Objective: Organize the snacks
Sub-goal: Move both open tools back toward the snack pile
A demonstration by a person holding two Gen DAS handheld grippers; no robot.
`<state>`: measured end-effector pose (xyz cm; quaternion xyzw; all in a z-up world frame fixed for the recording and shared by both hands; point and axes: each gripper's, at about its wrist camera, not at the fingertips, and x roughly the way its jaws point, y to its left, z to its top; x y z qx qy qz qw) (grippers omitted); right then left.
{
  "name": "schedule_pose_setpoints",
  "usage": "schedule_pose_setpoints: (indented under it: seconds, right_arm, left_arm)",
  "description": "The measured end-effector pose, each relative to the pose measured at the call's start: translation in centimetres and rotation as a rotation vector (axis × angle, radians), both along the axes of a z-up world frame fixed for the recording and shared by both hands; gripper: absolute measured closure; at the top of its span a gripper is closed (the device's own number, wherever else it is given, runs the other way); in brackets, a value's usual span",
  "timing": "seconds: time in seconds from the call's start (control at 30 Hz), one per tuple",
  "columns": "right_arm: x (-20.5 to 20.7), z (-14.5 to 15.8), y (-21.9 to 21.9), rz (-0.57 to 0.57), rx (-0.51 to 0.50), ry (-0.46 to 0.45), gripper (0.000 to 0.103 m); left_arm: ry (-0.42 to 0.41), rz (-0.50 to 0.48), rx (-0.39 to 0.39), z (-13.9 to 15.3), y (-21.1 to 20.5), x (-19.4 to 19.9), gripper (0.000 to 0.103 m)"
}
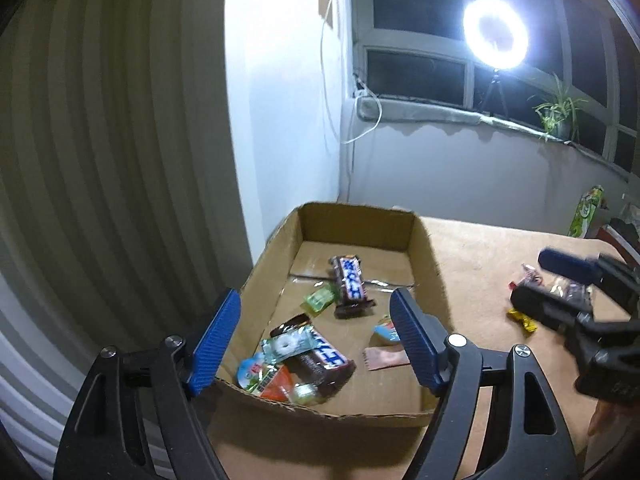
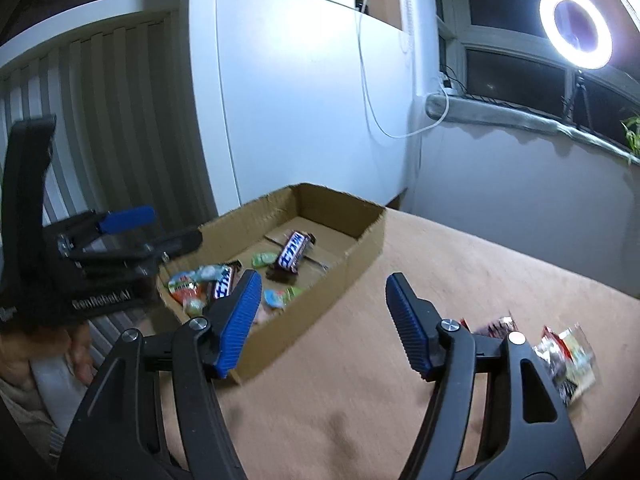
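Note:
An open cardboard box (image 1: 424,248) (image 2: 360,248) sits on the tan table and holds several snacks: two brown chocolate bars (image 1: 351,285) (image 2: 293,256), a mint packet (image 1: 286,345), green candies (image 1: 320,298) and jelly cups (image 1: 250,372). My left gripper (image 1: 316,340) is open and empty, hovering over the box's near end. My right gripper (image 2: 322,320) is open and empty above the table, right of the box. It also shows in the left wrist view (image 1: 548,280). Loose wrapped snacks (image 2: 568,354) (image 1: 522,320) lie on the table to the right.
A white wall and a slatted panel stand behind the box. A lit ring light (image 1: 495,32) on a tripod and a potted plant (image 1: 558,114) stand on the window sill. A green packet (image 1: 586,210) stands at the table's far right.

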<state>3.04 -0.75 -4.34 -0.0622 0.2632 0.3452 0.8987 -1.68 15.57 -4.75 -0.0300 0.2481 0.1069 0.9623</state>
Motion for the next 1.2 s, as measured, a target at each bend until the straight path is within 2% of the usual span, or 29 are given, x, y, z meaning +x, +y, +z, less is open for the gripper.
schedule_pose_setpoints:
  seconds: [0.5,0.87,1.2]
  right_arm:
    - [-2.2,-1.3,-3.5,-0.041,-0.003,0.023,0.035]
    - [-2.9,-2.9,-7.1,-0.118,-0.050,0.013,0.035]
    - [-1.5,-3.6,-12.0,-0.216,-0.054,0.043,0.035]
  left_arm:
    - [-0.014,-0.045,0.034,1.4,-2.5,-0.9,0.024]
    - [0.031,-0.141,0.010,0.3,-5.8,-0.3,0.023]
    - [0.069,-0.236,0.031,-0.3,-10.5,0.9,0.023]
